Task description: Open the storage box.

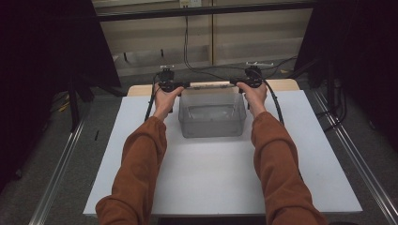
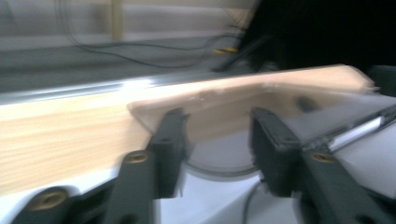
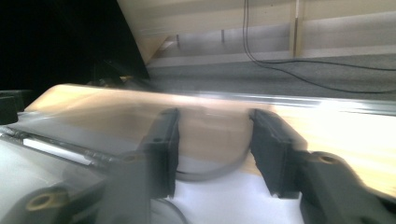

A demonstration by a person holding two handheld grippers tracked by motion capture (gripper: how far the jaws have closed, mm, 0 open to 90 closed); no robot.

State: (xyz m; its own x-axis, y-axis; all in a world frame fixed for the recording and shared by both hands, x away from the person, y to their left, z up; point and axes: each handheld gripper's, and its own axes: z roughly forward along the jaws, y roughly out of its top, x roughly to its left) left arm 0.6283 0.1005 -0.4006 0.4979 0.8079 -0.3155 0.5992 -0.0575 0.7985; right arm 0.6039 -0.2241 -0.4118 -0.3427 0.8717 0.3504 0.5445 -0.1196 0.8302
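The clear plastic bin (image 1: 212, 114) sat at the far middle of the white tabletop (image 1: 211, 178), its wooden lid (image 1: 210, 85) apparently being lifted off. The left hand-held gripper (image 1: 180, 86) and right hand-held gripper (image 1: 238, 85) stood at the lid's ends, jaws parted around its edges; whether they gripped was unclear. No writing was readable.

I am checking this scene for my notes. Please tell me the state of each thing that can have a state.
Clear plastic bin: upright on the white table, looks empty.
Clear lid: raised at the bin's far rim, off the bin.
Left gripper: jaws open around the lid's end.
Right gripper: jaws open around the other end.
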